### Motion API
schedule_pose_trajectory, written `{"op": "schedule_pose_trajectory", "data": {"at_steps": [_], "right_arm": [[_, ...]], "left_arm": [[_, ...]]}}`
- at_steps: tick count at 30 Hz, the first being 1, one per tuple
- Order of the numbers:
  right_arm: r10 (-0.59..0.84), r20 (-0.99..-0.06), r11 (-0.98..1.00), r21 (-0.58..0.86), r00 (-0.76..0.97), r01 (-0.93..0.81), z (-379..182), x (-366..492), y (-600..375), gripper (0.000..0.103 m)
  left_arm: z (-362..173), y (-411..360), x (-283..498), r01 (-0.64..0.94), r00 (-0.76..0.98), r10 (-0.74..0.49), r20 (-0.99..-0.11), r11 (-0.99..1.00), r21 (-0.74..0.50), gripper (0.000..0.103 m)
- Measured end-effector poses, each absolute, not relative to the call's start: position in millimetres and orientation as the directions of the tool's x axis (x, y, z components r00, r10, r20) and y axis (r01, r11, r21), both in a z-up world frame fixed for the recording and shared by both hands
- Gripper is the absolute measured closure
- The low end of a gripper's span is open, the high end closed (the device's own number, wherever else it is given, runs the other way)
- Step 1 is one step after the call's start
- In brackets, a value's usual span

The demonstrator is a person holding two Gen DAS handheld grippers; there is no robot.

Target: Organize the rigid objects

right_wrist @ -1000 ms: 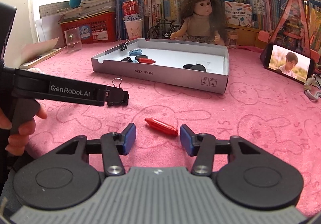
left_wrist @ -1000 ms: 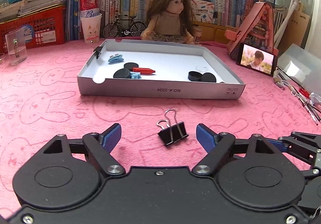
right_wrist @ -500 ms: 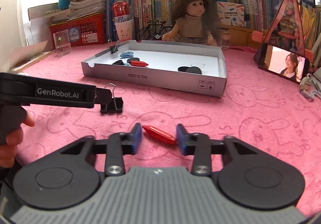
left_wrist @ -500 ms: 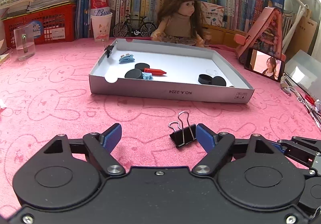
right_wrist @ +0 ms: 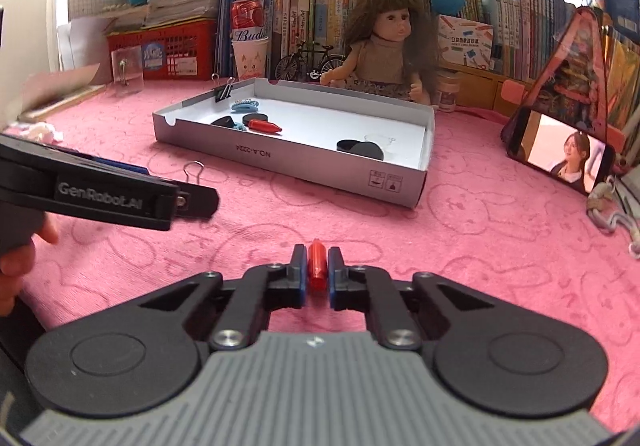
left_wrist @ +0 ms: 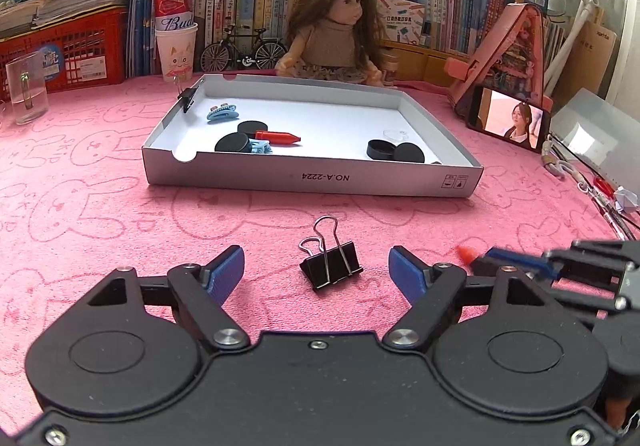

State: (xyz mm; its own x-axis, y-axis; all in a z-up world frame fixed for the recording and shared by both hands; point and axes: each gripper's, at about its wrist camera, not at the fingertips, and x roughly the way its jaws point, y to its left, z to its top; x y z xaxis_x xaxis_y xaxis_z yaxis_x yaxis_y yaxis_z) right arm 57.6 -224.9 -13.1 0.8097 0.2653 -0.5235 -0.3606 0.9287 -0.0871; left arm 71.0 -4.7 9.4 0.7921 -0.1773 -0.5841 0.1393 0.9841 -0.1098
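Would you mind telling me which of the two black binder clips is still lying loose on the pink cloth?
The binder clip between the open left claw fingers lies loose on the pink cloth; the other clip is clamped on the white tray rim's far left corner.

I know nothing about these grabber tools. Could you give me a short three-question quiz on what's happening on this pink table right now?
1. True or false: the right gripper is shut on the red crayon-like piece.
2. What lies between the open fingers of the left gripper? A) a black cap B) the black binder clip C) a blue hair clip
3. Fill in: a second red piece lies inside the ___.

Key: 1 true; 2 B, lying untouched on the cloth; 3 grey cardboard tray.
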Motion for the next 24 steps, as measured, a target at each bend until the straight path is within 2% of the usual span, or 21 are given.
{"op": "schedule_pose_trajectory", "data": {"at_steps": [2, 3, 4, 5, 6, 7, 21, 24], "right_arm": [[0.247, -0.521, 0.931, -0.105, 0.817, -0.349, -12, 62, -232, 0.088], [0.242, -0.52, 0.932, -0.109, 0.819, -0.345, -11, 65, -236, 0.08], [0.238, -0.514, 0.934, -0.111, 0.824, -0.34, -10, 65, -239, 0.068], [0.233, -0.51, 0.935, -0.115, 0.828, -0.335, -9, 66, -243, 0.063], [0.226, -0.508, 0.937, -0.12, 0.831, -0.328, -9, 65, -245, 0.052], [0.219, -0.505, 0.938, -0.126, 0.835, -0.322, -9, 64, -247, 0.045], [0.144, -0.527, 0.945, -0.178, 0.838, -0.275, -10, 55, -262, 0.041], [0.162, -0.535, 0.949, -0.145, 0.829, -0.279, -10, 53, -266, 0.041]], "left_arm": [[8, -4, 71, 0.135, 0.79, -0.173, -0.587, 0.985, -0.109, 0.025], [8, -4, 71, 0.132, 0.79, -0.171, -0.589, 0.985, -0.108, 0.025], [8, -3, 71, 0.131, 0.789, -0.169, -0.59, 0.986, -0.108, 0.025], [7, -3, 71, 0.13, 0.789, -0.168, -0.591, 0.986, -0.107, 0.025], [7, -2, 72, 0.13, 0.788, -0.167, -0.593, 0.986, -0.105, 0.025], [6, -2, 72, 0.129, 0.787, -0.165, -0.594, 0.986, -0.103, 0.025], [3, 4, 72, 0.11, 0.787, -0.141, -0.6, 0.99, -0.089, 0.025], [4, 3, 73, 0.108, 0.788, -0.142, -0.599, 0.99, -0.093, 0.025]]}}
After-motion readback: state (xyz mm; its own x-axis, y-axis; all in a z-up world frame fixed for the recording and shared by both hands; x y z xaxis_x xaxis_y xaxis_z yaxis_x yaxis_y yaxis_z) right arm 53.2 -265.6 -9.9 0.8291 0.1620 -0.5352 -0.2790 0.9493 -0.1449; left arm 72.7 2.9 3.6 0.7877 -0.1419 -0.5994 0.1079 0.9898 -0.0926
